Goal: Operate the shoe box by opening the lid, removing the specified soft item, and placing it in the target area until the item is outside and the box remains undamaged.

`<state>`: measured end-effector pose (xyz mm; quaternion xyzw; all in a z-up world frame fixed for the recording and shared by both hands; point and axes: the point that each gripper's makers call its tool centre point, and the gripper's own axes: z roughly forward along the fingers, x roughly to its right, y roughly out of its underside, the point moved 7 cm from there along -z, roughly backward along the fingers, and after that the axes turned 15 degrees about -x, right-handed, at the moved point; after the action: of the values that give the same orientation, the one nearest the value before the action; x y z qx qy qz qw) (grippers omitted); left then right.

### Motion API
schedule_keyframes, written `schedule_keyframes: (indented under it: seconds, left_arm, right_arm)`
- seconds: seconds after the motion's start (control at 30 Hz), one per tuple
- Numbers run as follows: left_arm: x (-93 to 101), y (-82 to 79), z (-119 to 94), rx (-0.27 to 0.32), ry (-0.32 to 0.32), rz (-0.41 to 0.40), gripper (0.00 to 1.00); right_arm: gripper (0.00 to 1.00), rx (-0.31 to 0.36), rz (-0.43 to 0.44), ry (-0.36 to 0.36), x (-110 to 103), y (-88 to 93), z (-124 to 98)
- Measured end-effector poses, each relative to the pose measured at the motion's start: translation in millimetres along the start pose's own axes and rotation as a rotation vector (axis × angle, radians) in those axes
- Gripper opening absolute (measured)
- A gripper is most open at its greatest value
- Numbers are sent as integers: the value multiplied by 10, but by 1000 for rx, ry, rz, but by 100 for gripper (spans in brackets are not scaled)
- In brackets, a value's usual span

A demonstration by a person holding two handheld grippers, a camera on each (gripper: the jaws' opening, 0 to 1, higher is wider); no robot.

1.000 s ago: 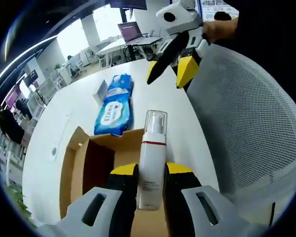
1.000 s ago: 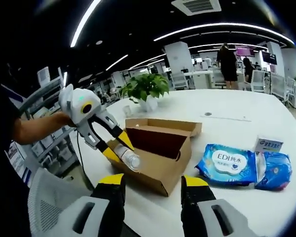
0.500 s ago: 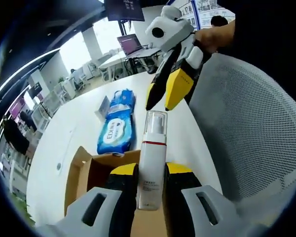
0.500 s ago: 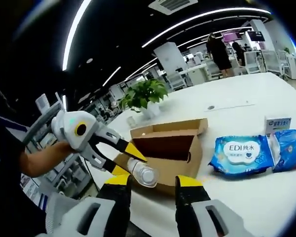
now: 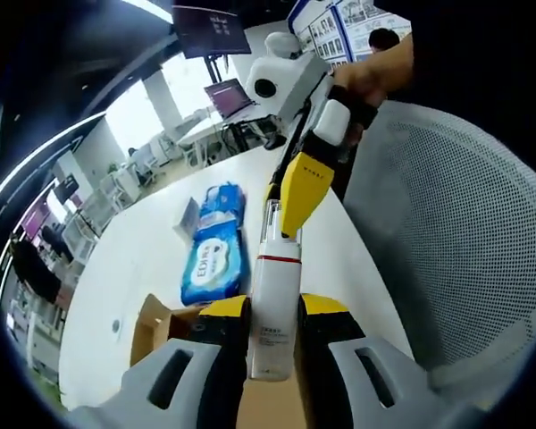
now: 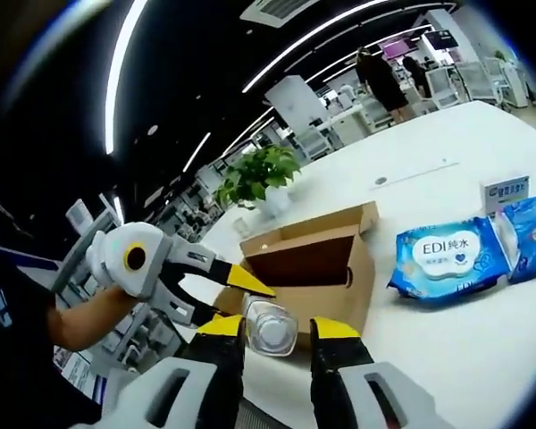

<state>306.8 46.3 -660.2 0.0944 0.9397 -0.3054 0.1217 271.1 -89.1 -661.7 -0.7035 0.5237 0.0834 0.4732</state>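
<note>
The white pump bottle with a clear cap (image 5: 273,299) stands at lower centre of the left gripper view, pinched between the yellow-tipped jaws of the left tool (image 5: 274,313). The right tool (image 5: 290,188) meets the bottle's cap from above; in the right gripper view its jaws (image 6: 277,332) sit close on either side of that cap (image 6: 272,327). The open brown cardboard shoe box (image 6: 317,268) lies behind on the white table (image 6: 447,340), with blue wet-wipe packs (image 6: 447,259) at right.
</note>
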Motion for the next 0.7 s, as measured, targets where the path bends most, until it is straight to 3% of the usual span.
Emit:
schedule_keyframes:
  seconds: [0.2, 0.33, 0.57, 0.7]
  left_arm:
    - [-21, -36, -3, 12, -40, 28, 20]
    - [-13, -38, 7, -3, -57, 97, 20]
    - [-18, -5, 3, -7, -66, 111, 20]
    - [-23, 1, 6, -8, -63, 102, 20]
  right_arm:
    - [22, 6, 35, -25, 3, 12, 2]
    - [19, 14, 62, -48, 4, 13, 13]
    - [18, 22, 132, -86, 9, 36, 36]
    - [17, 22, 130, -80, -3, 33, 41]
